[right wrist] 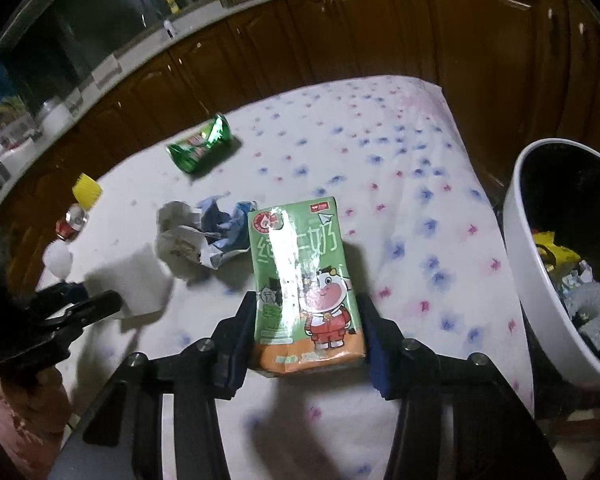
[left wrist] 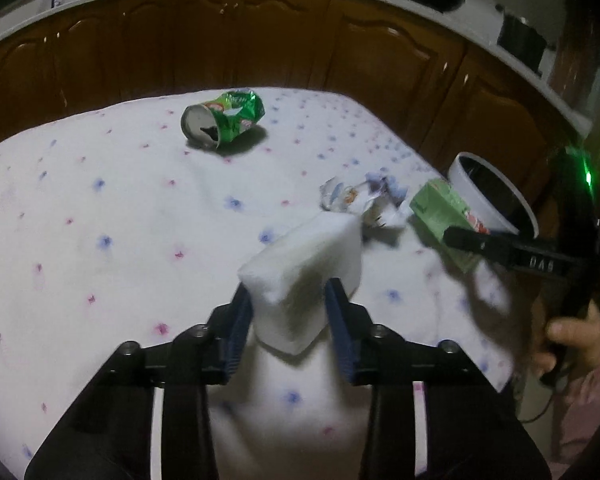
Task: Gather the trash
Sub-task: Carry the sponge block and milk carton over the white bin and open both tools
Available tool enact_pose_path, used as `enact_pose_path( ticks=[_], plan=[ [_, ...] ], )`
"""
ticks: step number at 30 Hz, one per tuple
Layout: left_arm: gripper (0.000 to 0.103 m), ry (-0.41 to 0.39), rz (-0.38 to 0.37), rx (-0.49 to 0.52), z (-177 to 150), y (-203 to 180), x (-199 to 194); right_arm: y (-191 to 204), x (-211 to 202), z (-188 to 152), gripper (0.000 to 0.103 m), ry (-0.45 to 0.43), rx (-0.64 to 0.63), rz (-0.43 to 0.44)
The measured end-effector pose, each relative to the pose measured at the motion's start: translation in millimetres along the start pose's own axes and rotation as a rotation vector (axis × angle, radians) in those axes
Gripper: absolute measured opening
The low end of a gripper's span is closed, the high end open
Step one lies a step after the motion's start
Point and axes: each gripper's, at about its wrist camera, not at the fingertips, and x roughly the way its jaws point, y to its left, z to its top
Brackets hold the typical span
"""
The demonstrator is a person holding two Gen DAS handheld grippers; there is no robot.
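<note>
The green milk carton [right wrist: 306, 288] sits low in the centre of the right wrist view, pinched between the blue pads of the right gripper [right wrist: 306, 332] above the flowered tablecloth [right wrist: 400, 184]; its printed cartoon cow shows only here, while the left wrist view catches just one green end of it at mid right. The white foam block [left wrist: 300, 276] fills the lower centre of the left wrist view, clamped by the left gripper [left wrist: 290, 316]; in the other view it is a blurred white shape at lower left. Between the two lies crumpled paper [right wrist: 204, 236], and a crushed green can [left wrist: 222, 122] rests apart toward the upper middle with bare cloth around it. The white bin [right wrist: 540, 280] stands off the cloth's right edge, its inside with trash seen only from the right wrist. A yellow-capped bottle [right wrist: 78, 210] at the left edge is hard to make out. A hand [left wrist: 572, 334] is cut off at lower right.
</note>
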Motion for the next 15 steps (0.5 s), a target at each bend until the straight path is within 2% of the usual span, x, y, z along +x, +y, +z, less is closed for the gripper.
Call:
enact_pose_path(
  ticks=[4, 9, 15],
  plan=[
    [0.028, -0.042, -0.023, -0.002, 2, -19, -10, -10, -25, -10, 0.049, -0.059, 0.066, 0.035],
    [0.028, -0.109, -0.036, 0.042, 7, -49, -24, -23, -52, -20, 0.049, -0.109, 0.121, 0.067],
    [0.028, -0.125, -0.097, 0.090, 16, -88, -22, -44, -82, -25, 0.049, -0.168, 0.155, 0.032]
  ],
)
